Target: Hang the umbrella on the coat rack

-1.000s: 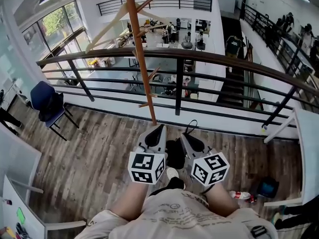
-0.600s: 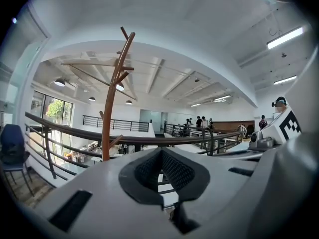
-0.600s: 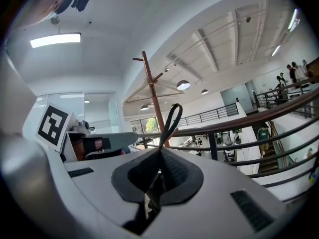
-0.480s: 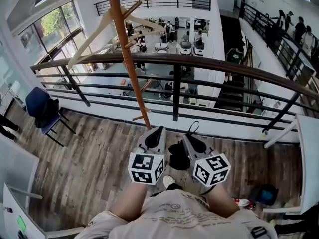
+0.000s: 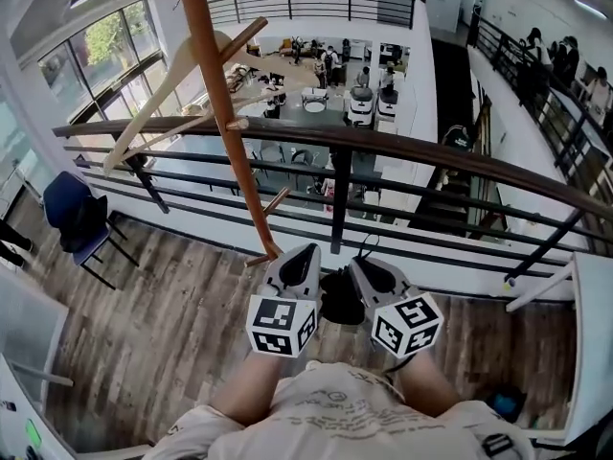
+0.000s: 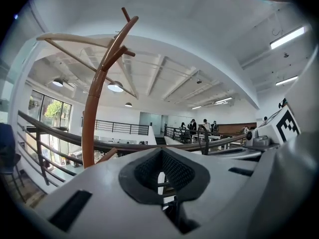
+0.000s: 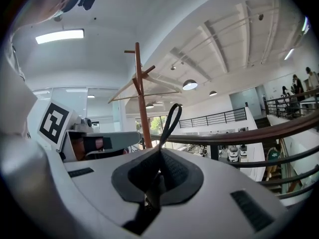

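The railing (image 5: pixel 402 147) runs behind the coat rack (image 5: pixel 222 113), with an open drop to the lower floor beyond it. The coat rack stands just ahead and to the left of our hands. A wooden hanger (image 5: pixel 158 103) hangs off its left side, and a bare peg (image 5: pixel 241 38) angles up on its right.

The left gripper (image 5: pixel 305 255) sits just right of the rack's foot. Its jaws are drawn together on a dark piece low between them, which we take to be the umbrella's body. The right gripper (image 5: pixel 362 264) is the farther one from the rack, and its jaws are clamped on the umbrella (image 5: pixel 339 297) by its strap (image 7: pixel 172 116). The loop stands up out of the jaws. The umbrella hangs between the two grippers, low beside the rack and well below any free peg.

We judge the loop to be the main risk. It is narrow and limp, so it could miss the peg or catch only its tip and slide off when we let go. The hanger could also snag it, and a fumble this near the railing could send the umbrella over the edge.
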{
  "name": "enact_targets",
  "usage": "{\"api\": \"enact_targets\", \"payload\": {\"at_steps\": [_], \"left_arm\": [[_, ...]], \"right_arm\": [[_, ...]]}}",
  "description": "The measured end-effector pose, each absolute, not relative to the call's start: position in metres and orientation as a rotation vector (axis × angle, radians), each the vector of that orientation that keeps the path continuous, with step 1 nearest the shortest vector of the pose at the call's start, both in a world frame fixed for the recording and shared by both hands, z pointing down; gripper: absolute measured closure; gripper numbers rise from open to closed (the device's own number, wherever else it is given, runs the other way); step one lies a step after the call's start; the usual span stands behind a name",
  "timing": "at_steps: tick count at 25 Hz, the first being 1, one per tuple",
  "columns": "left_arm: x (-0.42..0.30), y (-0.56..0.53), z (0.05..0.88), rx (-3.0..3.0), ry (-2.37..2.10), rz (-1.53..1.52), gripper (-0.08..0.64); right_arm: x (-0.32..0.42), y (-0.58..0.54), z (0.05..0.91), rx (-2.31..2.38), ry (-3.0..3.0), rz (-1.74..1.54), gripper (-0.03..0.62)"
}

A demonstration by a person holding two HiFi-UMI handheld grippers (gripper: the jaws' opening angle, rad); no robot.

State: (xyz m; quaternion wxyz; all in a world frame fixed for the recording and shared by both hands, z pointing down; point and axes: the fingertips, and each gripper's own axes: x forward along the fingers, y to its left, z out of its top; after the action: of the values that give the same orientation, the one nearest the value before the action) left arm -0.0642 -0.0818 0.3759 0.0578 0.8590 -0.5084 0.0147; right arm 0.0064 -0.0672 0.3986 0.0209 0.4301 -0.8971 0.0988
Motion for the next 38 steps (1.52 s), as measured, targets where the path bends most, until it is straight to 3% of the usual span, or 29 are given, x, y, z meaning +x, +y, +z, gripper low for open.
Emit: {"api": "enact_targets", "payload": {"at_steps": [13,25,38], "left_arm": [[-0.148,-0.138,0.425,2.398,-1.774,0.082,0.563],[-0.139,-0.178,0.382,2.117,-2.117,0.103,0.563],[-0.139,-0.193,0.392,1.721,-2.385,0.069,0.563]], "right_arm": [[-0.052,-0.146,0.428,1.162,-2.829,0.242,0.588],[-0.062,-0.200,0.404,0.421,-2.974,0.230,0.588],[-0.078,-0.231,0.419,-0.197,-2.928,0.370,0.588]]}}
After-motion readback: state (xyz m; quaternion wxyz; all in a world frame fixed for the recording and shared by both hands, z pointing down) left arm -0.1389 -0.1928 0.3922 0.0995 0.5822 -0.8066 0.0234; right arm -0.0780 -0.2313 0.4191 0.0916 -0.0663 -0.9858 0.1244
